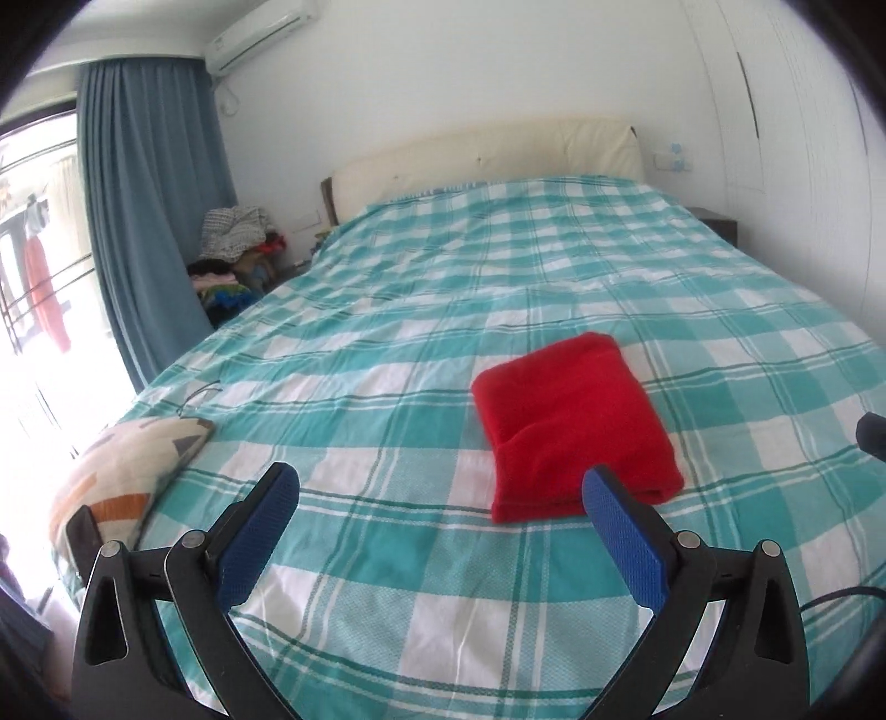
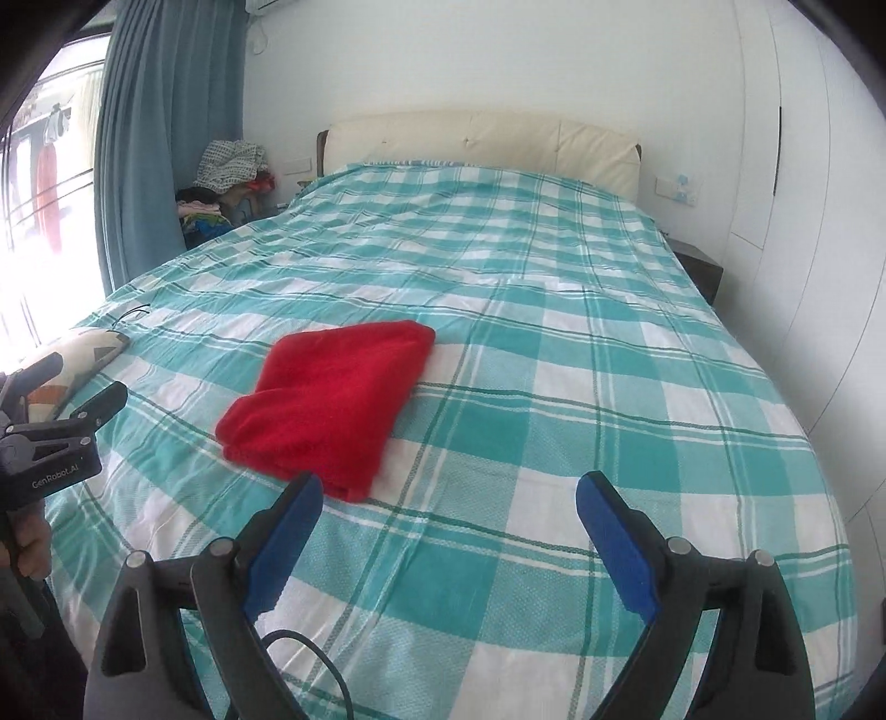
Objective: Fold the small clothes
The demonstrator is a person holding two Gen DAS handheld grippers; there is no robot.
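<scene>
- Squarely on the bed (image 1: 387, 343), a folded red garment (image 1: 576, 426) lies flat on the teal-and-white checked sheet, toward the foot edge and about midway between the two side edges.
- The fold is a thick rectangle of several layers; the stacked edges show along its near side in the right wrist view (image 2: 332, 404).
- The left gripper (image 1: 443, 498) hangs over the sheet near the foot edge with its jaws spread wide and nothing between them. Its blue-padded right finger overlaps the garment's near corner in the picture, but whether it touches the cloth cannot be told.
- The right gripper (image 2: 448, 501) is likewise wide apart and empty, held above bare sheet; its left finger sits just beside the garment's near corner, and contact cannot be told there either.
- From the right wrist view the left gripper's black body also appears at the left border, with a bit of the person's hand (image 2: 30, 554) below it.
- A patterned pillow (image 1: 122, 482) with orange and grey shapes rests at the bed's left edge near the foot corner, well apart from the garment.
- A cream padded headboard (image 1: 493, 158) stands at the far end against the white wall.
- A heap of clothes (image 1: 235, 249) sits beside the bed's far left corner, next to a blue curtain (image 1: 149, 210).
- An air conditioner (image 1: 260, 36) hangs high on the wall above the curtain.
- A black cable (image 2: 315, 670) loops across the sheet close under the right gripper.
</scene>
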